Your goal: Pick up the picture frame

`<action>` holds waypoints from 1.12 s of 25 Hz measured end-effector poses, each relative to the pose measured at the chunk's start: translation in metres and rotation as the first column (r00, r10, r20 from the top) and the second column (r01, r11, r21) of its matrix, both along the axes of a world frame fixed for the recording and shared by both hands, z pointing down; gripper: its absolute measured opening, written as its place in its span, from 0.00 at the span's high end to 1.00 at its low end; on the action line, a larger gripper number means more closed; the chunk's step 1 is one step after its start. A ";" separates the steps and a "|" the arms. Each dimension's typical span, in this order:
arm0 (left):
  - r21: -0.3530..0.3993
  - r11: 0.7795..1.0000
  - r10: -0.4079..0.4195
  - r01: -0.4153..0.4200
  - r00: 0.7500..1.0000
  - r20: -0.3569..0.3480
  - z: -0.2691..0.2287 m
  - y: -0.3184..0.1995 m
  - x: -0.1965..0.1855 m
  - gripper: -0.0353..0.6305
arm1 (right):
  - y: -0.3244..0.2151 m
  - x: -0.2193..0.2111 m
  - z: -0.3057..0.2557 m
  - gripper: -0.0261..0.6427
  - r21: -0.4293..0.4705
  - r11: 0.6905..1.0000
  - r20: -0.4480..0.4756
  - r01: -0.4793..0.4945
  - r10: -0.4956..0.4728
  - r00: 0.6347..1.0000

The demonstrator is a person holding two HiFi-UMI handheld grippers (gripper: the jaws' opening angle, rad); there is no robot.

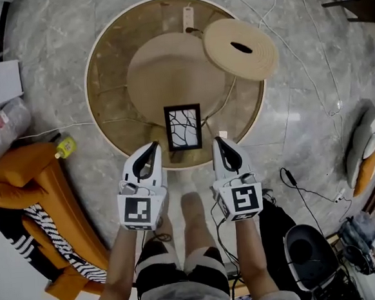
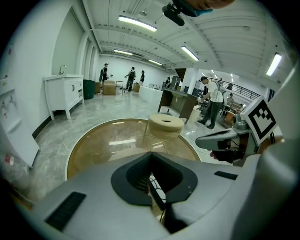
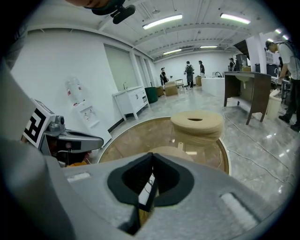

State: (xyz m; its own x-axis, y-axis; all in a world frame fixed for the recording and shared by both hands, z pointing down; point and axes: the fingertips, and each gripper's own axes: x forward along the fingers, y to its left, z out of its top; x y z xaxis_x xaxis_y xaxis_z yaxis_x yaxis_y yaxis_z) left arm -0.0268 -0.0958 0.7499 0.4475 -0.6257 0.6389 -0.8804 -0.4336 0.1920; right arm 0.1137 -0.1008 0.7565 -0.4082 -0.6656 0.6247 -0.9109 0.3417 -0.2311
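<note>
The picture frame [image 1: 183, 127], black-edged with a branch drawing on white, stands near the front rim of the round glass table [image 1: 108, 87]. My left gripper [image 1: 153, 145] hovers just left of the frame's lower corner and my right gripper [image 1: 218, 140] just right of it, both apart from it. Each has its jaws shut with nothing between them. In the left gripper view the closed tips [image 2: 151, 153] meet, and a slice of the frame [image 2: 157, 187] shows through the gap behind them. The right gripper view shows the same: tips [image 3: 151, 153] together, frame [image 3: 149, 190] below.
A round beige disc with a slot [image 1: 240, 47] lies on the table's far right. An orange chair with striped cloth [image 1: 32, 190], a plastic bottle [image 1: 3, 127] and a yellow object [image 1: 64, 147] are at the left. Cables [image 1: 307, 191] and a black bin [image 1: 308, 250] are on the right floor.
</note>
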 end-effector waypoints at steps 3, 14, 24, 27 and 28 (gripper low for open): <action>-0.047 0.998 -0.037 0.037 0.999 -0.003 0.026 0.004 -0.003 0.92 | 0.007 -0.003 0.026 0.96 -0.025 1.000 -0.001 0.009 -0.009 1.000; -0.080 0.997 0.017 -0.016 1.000 0.014 0.074 0.019 -0.005 0.92 | 0.014 -0.021 0.097 0.91 -0.176 0.984 0.013 0.011 -0.009 1.000; -0.094 0.995 0.030 -0.029 1.000 0.002 0.081 0.023 -0.006 0.92 | 0.019 -0.027 0.141 0.67 -0.314 0.949 0.025 -0.017 0.026 0.999; -0.100 0.995 0.024 -0.024 1.000 -0.001 0.084 0.024 -0.008 0.92 | 0.023 -0.029 0.146 0.67 -0.327 0.945 0.021 -0.009 0.017 1.000; -0.102 0.995 0.023 -0.023 1.000 -0.002 0.085 0.025 -0.008 0.92 | 0.024 -0.029 0.147 0.67 -0.331 0.944 0.019 -0.007 0.014 1.000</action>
